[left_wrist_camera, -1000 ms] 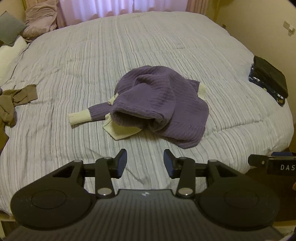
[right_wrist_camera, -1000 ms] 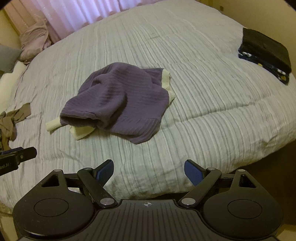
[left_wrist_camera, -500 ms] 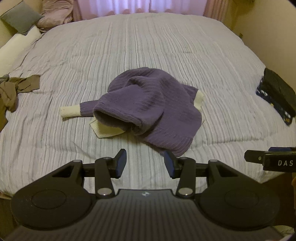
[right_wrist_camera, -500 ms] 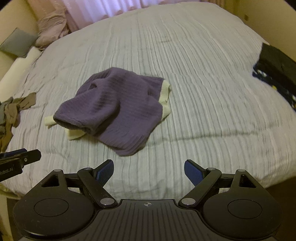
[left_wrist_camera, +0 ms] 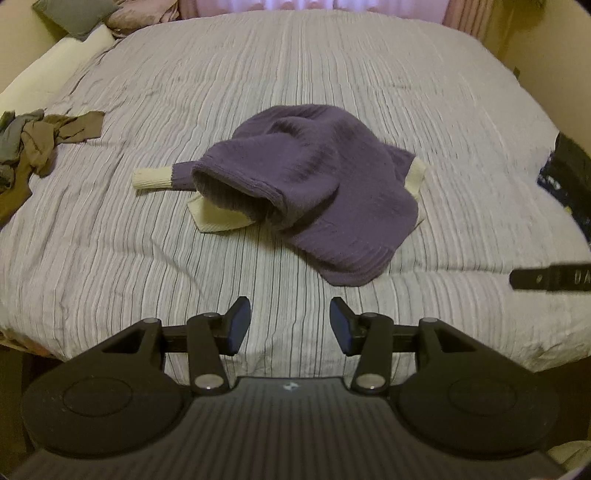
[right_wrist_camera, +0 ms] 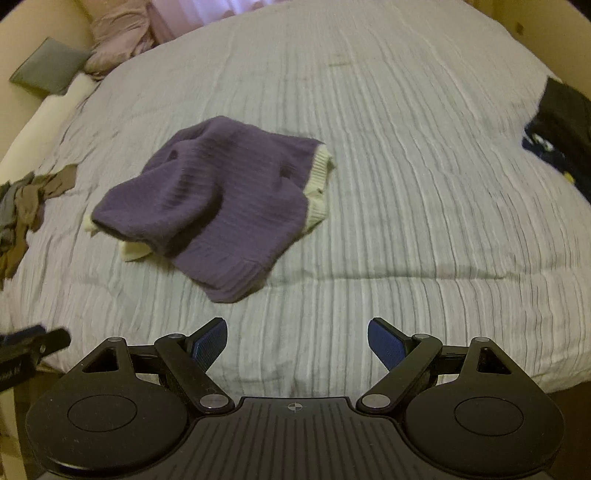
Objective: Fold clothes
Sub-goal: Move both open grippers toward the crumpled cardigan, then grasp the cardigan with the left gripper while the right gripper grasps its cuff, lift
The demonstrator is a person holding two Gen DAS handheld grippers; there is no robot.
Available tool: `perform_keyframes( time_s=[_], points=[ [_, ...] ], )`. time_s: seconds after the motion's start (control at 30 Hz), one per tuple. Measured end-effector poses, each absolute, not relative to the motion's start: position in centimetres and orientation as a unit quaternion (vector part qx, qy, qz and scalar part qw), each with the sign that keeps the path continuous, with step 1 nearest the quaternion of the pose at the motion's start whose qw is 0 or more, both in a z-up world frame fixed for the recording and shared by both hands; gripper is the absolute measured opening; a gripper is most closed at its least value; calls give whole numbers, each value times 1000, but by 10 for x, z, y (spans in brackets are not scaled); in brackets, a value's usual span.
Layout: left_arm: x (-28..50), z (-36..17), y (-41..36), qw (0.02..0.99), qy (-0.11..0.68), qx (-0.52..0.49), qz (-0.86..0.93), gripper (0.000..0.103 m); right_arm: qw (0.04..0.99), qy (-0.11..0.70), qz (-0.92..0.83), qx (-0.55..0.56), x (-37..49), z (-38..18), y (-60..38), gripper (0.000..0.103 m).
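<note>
The purple sweater lies in a loose heap on the bed, rumpled, not folded: one cream cuff pokes out flat to the left, a cream band shows at its far right edge, and the ribbed hem droops toward the foot of the bed. It sits ahead of both claws, a little right of centre for the left claw and well to the left of centre for the right claw. Both claws hang over the near edge of the bed, short of the cloth. The left claw's jaws stand partly apart with nothing between them; the right claw's are spread wider and are also empty. I would judge they are held apart and low like this so each can close on an edge of the knit.

The left view looks straight into the open tube of the sweater, with pale fabric lying under its mouth; from the right that opening is turned away and only a sliver of pale cloth shows. The right view gives the cream band on the far side more plainly, and more of the dark stack at the bed's right edge. Left of both claws a tangle of brown clothes sits near the pillows.
</note>
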State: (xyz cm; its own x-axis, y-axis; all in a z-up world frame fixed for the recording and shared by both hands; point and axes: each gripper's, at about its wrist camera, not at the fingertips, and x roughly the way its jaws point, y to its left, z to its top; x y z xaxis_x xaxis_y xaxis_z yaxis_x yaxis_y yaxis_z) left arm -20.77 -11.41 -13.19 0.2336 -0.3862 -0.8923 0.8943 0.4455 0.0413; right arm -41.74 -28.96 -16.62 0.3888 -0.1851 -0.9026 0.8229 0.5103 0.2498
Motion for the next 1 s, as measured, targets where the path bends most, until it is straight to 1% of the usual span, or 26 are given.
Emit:
perform_keyframes(
  time_s=[0.17, 0.37, 0.6, 0.83, 1.0],
  points=[
    [-223, -167, -137, 704, 414, 338, -468, 45, 728, 433, -368, 382, -437, -189, -316, 86],
    [-243, -218, -171, 662, 380, 400, -508, 45, 695, 419, -433, 393, -462, -214, -340, 86],
    [-266, -267, -205, 630, 332, 438, -549, 46, 643, 415, -496, 411, -503, -252, -363, 86],
    [-287, -318, -239, 621, 245, 479, -570, 48, 595, 377, -546, 453, -528, -278, -374, 86],
    [-294, -355, -256, 613, 177, 516, -571, 49, 585, 387, -546, 458, -525, -297, -373, 86]
  ],
)
